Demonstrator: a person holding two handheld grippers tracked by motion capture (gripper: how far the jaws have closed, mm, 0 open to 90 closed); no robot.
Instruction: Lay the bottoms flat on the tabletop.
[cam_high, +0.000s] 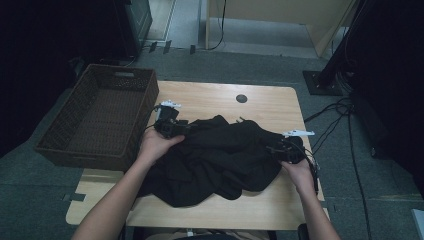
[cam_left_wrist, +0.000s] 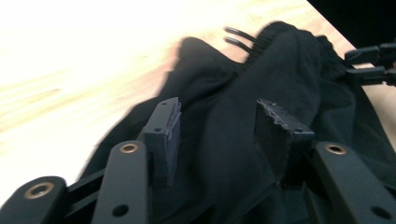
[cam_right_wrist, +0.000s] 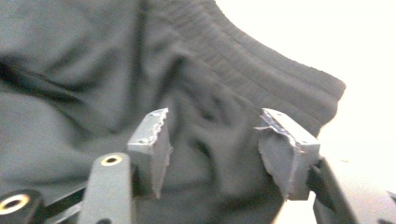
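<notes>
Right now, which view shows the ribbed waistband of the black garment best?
The right gripper view: the waistband runs close and sharp above the open right gripper. The left gripper view shows it farther off and blurred. In the high view the garment is one dark heap.

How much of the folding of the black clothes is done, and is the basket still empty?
Hardly begun. The black garment lies crumpled on the table. In hand: the left gripper and right gripper hover at its ends, jaws apart, nothing pinched. Left: smoothing and folding it, perhaps for the basket, which is empty.
</notes>
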